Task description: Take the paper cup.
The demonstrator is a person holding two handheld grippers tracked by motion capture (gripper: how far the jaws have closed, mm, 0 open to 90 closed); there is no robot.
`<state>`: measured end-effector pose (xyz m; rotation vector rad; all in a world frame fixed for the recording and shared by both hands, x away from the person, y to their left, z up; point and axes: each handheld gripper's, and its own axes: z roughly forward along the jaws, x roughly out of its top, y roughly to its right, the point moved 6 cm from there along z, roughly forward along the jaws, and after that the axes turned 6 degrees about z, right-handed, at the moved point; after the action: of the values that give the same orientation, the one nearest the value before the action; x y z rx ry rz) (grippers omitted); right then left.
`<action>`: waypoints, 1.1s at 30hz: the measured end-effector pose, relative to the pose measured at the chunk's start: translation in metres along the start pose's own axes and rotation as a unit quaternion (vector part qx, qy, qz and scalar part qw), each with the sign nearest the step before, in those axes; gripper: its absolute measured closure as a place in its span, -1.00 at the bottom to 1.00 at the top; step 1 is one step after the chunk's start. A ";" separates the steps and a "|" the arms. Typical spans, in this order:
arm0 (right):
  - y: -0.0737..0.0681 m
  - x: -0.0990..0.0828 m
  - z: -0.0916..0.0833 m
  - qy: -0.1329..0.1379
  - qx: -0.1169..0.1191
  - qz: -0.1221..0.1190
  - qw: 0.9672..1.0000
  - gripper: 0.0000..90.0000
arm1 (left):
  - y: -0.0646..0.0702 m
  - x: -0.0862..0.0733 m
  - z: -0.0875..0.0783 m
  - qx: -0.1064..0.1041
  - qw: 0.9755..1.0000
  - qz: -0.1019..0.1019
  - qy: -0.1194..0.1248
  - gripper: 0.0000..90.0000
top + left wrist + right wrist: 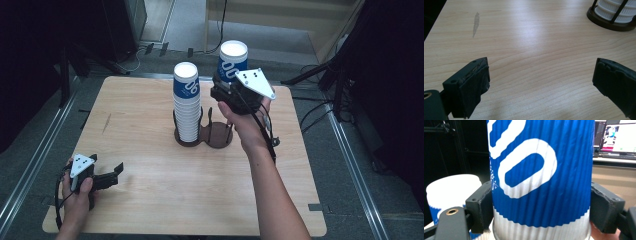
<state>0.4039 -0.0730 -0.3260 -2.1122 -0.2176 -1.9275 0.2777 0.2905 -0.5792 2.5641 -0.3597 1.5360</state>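
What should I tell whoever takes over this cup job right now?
Right gripper: shut on one blue-and-white paper cup, held upside down in the air behind the cup holder; its fingers press both sides of the cup.
Left gripper: open, holding nothing, low over the table at its near left corner.
Stack of cups: upside down in the holder's left ring. The right ring holds no cups.
Done: one cup is gripped and lifted.
Left: probably set the held cup down, on the stack or in the free ring; I cannot tell which.
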 end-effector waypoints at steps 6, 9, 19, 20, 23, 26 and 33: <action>0.005 -0.011 -0.005 -0.004 -0.003 -0.002 1.000 -0.58 | 0.000 0.000 0.000 0.000 1.000 0.001 0.000 -0.96; 0.008 -0.018 -0.008 -0.007 -0.004 0.002 1.000 -0.58 | 0.000 0.000 0.000 0.001 1.000 0.001 0.000 -0.96; 0.016 -0.037 -0.019 -0.011 -0.010 -0.002 1.000 -0.59 | 0.000 0.000 0.000 0.000 1.000 0.001 0.000 -0.96; 0.017 -0.039 -0.021 -0.011 -0.010 -0.004 1.000 -0.58 | 0.000 0.000 0.000 0.000 1.000 0.001 0.000 -0.96; 0.019 -0.044 -0.025 -0.011 -0.010 -0.004 1.000 -0.58 | 0.000 0.000 0.000 0.001 1.000 0.004 -0.002 -0.96; 0.020 -0.047 -0.028 -0.012 -0.010 -0.005 1.000 -0.58 | 0.000 0.000 0.000 0.000 1.000 0.003 -0.001 -0.96; 0.025 -0.061 -0.037 -0.018 -0.010 -0.005 1.000 -0.59 | 0.000 0.000 0.000 -0.001 1.000 0.004 -0.002 -0.96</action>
<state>0.3694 -0.1037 -0.3866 -2.1645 -0.2181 -1.9069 0.2775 0.2901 -0.5792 2.5675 -0.3724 1.5325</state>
